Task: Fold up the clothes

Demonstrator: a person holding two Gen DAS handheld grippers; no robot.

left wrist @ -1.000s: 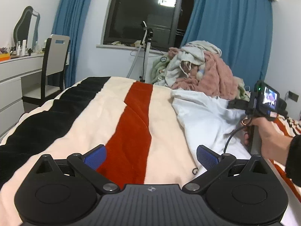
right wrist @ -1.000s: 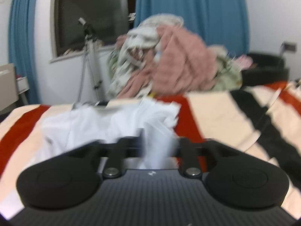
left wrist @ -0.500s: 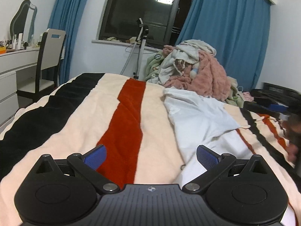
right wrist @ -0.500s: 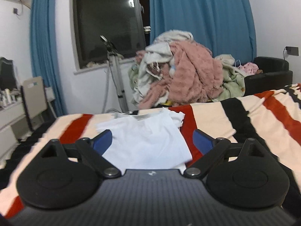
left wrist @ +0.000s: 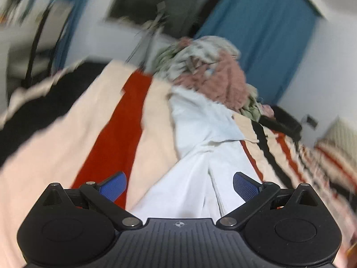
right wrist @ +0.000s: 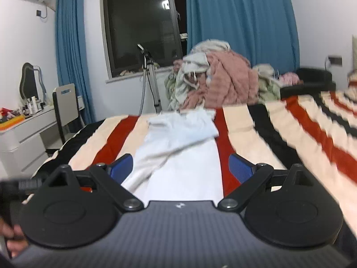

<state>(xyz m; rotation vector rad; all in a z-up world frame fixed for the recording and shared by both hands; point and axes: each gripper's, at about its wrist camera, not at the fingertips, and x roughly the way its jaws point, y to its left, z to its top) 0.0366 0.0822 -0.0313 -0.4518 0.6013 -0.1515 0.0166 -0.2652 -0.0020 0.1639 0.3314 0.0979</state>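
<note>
A white garment (left wrist: 200, 147) lies stretched along the striped blanket (left wrist: 67, 156), its near end reaching under my left gripper (left wrist: 178, 186), which is open with blue pads wide apart and nothing between them. In the right wrist view the same white garment (right wrist: 180, 147) lies lengthwise, partly folded over at the far end. My right gripper (right wrist: 180, 167) is open above its near end, holding nothing.
A heap of unfolded clothes (right wrist: 214, 84), pink and pale, sits at the far end of the bed. A tripod (right wrist: 151, 82), a chair (right wrist: 64, 109) and a white desk (right wrist: 24, 138) stand to the left. A black armchair (right wrist: 312, 82) is at the far right.
The right gripper, shut on the white cloth a second ago, has opened and let it go. Both grippers have moved to the garment's near end. The left view tilted and blurred.
</note>
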